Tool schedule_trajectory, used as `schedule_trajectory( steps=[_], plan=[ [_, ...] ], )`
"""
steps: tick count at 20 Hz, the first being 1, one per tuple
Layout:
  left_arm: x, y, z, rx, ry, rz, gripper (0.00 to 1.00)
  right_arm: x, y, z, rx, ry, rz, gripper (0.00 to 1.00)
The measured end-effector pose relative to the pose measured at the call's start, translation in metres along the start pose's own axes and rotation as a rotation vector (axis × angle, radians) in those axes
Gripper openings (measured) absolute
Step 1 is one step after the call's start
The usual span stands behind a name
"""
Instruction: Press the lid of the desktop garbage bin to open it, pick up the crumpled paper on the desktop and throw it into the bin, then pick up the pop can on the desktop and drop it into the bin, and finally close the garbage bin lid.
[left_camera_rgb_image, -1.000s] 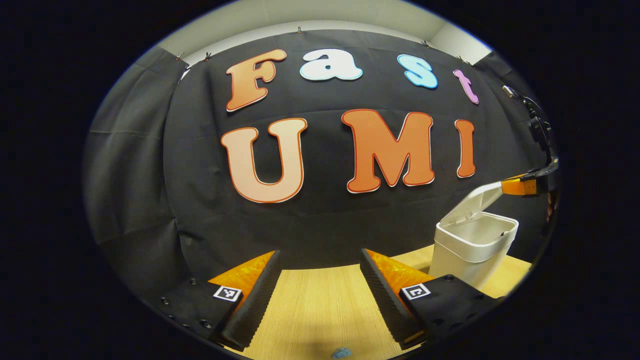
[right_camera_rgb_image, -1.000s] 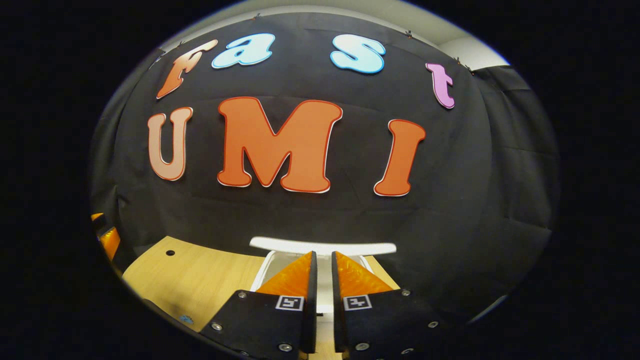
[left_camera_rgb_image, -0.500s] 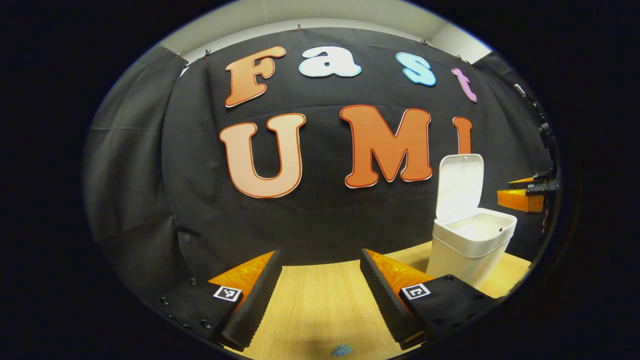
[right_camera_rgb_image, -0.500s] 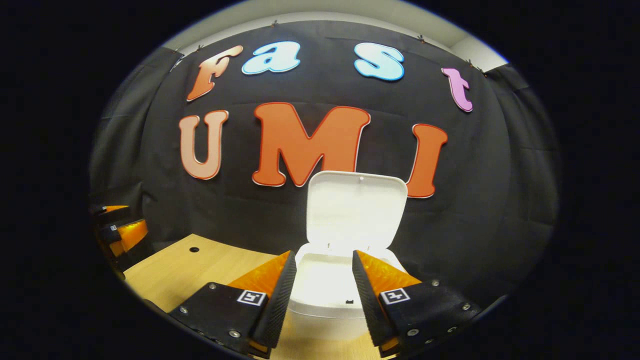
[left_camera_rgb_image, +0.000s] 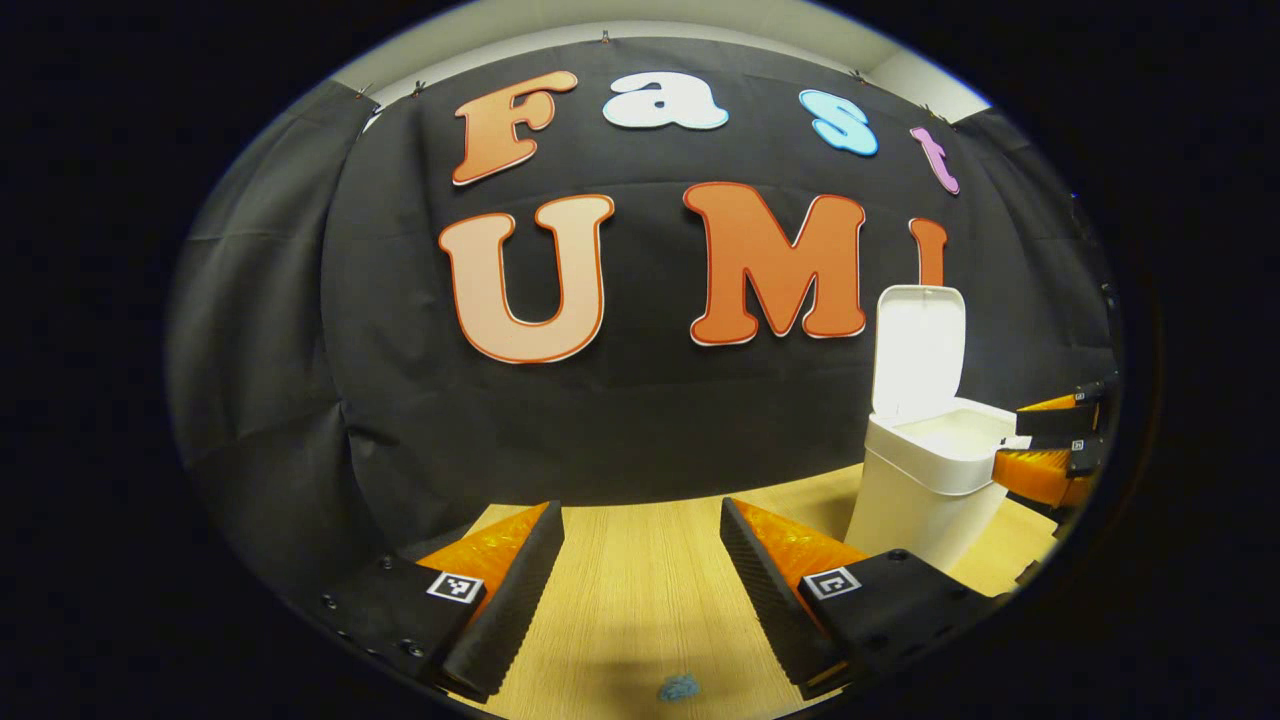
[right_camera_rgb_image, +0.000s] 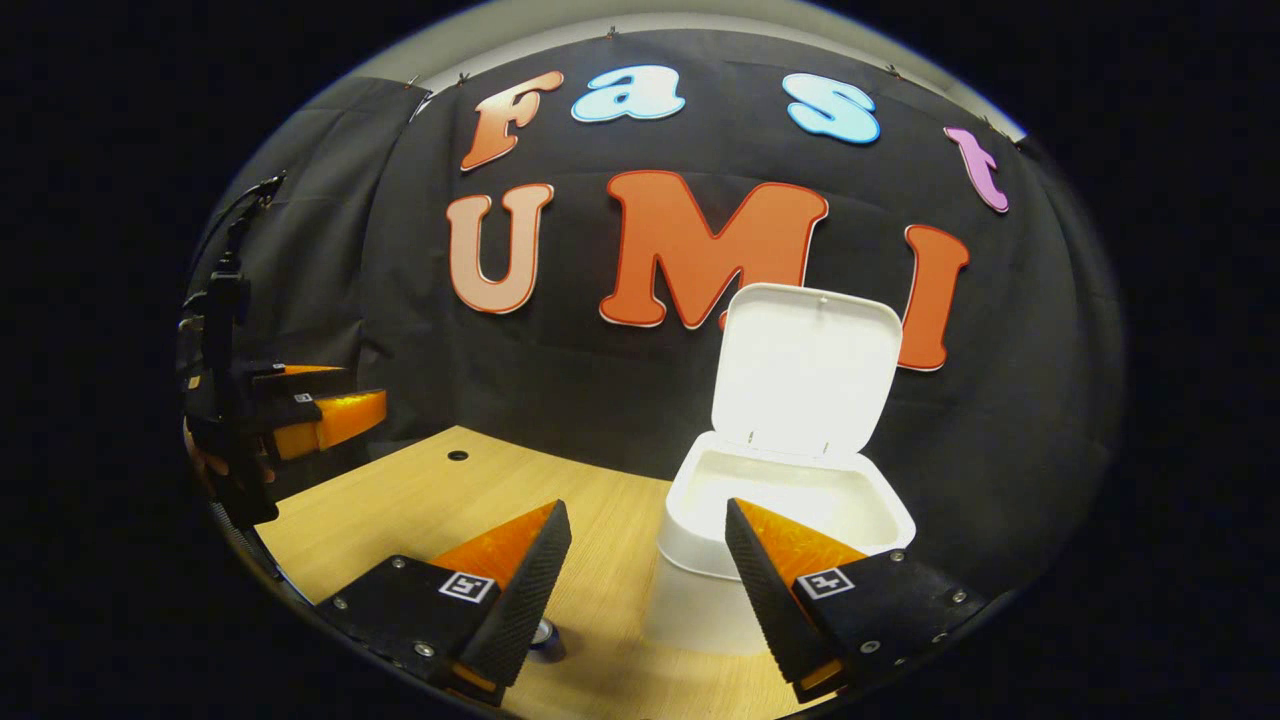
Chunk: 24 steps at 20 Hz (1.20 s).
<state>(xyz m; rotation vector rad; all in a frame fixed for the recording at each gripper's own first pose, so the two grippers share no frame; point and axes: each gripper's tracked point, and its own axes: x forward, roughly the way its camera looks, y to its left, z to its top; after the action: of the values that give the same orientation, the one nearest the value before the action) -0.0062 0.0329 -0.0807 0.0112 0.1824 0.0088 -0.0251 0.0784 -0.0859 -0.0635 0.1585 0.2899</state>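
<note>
The lid (right_camera_rgb_image: 803, 370) now stands fully upright — the bin (right_camera_rgb_image: 775, 520) is open. The right gripper (right_camera_rgb_image: 645, 575) has drawn back, fingers spread wide and empty; the left gripper (left_camera_rgb_image: 640, 570) is likewise open — crumpled paper (left_camera_rgb_image: 678, 687) lies just below its fingers, next to grab.

1. A black cloth backdrop (left_camera_rgb_image: 640, 420) hangs as the booth's wall, filling the middle of both views, with creases at the left of the left gripper view.
2. A pale off-white wall strip (left_camera_rgb_image: 640, 25) shows along the top edge above the cloth.
3. A light wood-grain bench (left_camera_rgb_image: 640, 580) spans the bottom of the frames.
4. A small round dark hole (right_camera_rgb_image: 458, 455) sits in the bench at left of the right gripper view.
</note>
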Motion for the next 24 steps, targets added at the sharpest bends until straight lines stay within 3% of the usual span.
schedule_trajectory(
  steps=[5, 14, 24],
  plan=[
    [0.003, -0.006, -0.034, -0.014, 0.108, -0.022, 1.00, 0.000, 0.018, -0.029, -0.025, 0.063, 0.052, 0.96],
    [0.009, -0.017, -0.143, 0.006, 0.430, -0.073, 1.00, 0.001, 0.048, -0.091, -0.051, 0.197, 0.127, 0.98],
    [0.002, -0.030, -0.252, 0.017, 0.747, -0.180, 1.00, -0.007, 0.057, -0.128, -0.045, 0.302, 0.111, 0.99]
  ],
)
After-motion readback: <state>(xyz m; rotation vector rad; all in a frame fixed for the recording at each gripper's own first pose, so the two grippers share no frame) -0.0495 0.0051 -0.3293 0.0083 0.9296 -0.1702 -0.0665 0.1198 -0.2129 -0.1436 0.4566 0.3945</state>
